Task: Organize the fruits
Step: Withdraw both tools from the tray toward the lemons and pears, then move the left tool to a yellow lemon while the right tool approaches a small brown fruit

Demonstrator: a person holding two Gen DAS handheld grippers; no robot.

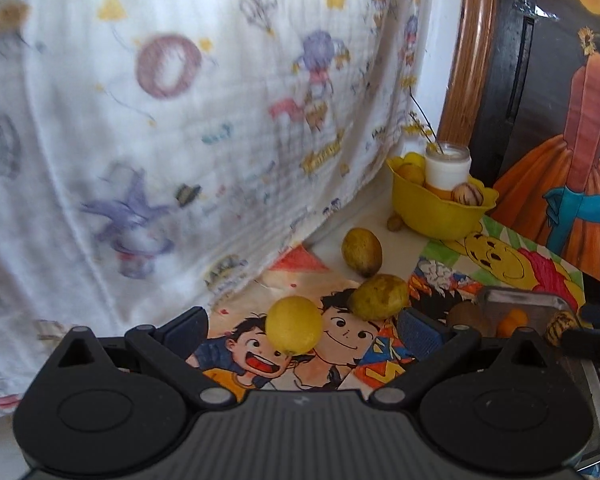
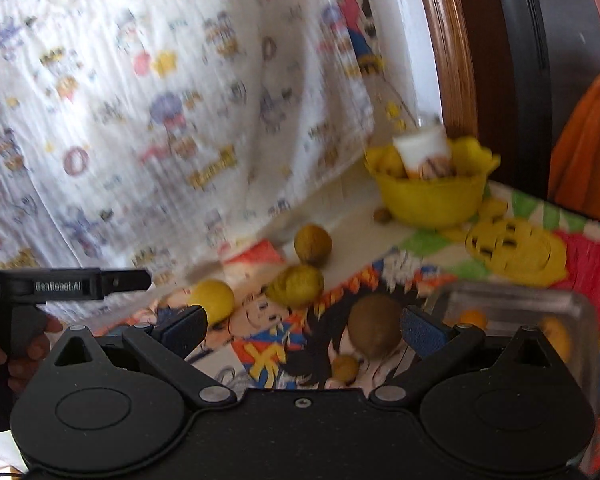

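Note:
My left gripper (image 1: 302, 330) is open, with a round yellow fruit (image 1: 294, 326) on the mat between its fingers. Two yellow-green fruits lie beyond it, one near (image 1: 379, 297) and one farther (image 1: 361, 251). My right gripper (image 2: 302, 330) is open, with a brown round fruit (image 2: 374, 330) between its fingers, close to the right finger, and a small brown fruit (image 2: 345, 368) beside it. A clear tray (image 2: 512, 306) with orange and yellow fruits stands at the right. A yellow bowl (image 1: 440, 208) holds fruits and a white jar (image 1: 448, 166).
A cartoon-print mat (image 1: 500, 264) covers the table. A printed white cloth (image 1: 180, 120) hangs close behind and to the left. A wooden frame (image 1: 466, 60) and a dark painted panel stand at the right. The left gripper (image 2: 60, 286) shows at the left of the right wrist view.

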